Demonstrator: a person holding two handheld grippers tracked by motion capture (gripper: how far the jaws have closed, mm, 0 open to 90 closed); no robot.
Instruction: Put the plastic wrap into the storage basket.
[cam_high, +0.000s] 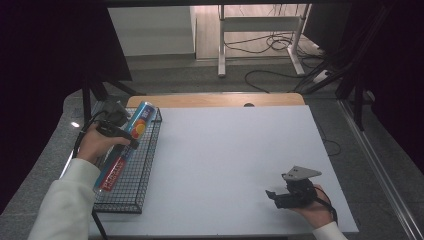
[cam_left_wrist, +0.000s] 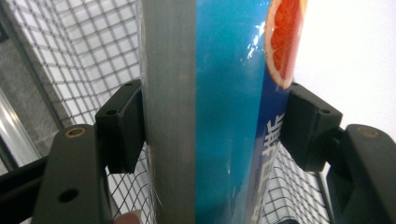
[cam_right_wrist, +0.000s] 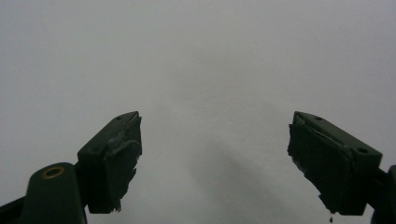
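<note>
Inside wire basket (cam_high: 131, 172), clamped tube (cam_high: 122, 146).

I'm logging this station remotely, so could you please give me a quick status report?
Left gripper shut on the blue tube, over the wire basket. Right gripper open, low over bare white table. Nothing in the way.

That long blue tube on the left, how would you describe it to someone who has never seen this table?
Start at the white table and go to the black wire basket along its left edge. The long tube lies lengthwise in it, clamped by the left gripper. It is blue with a red end and a grapefruit slice printed on it.
</note>
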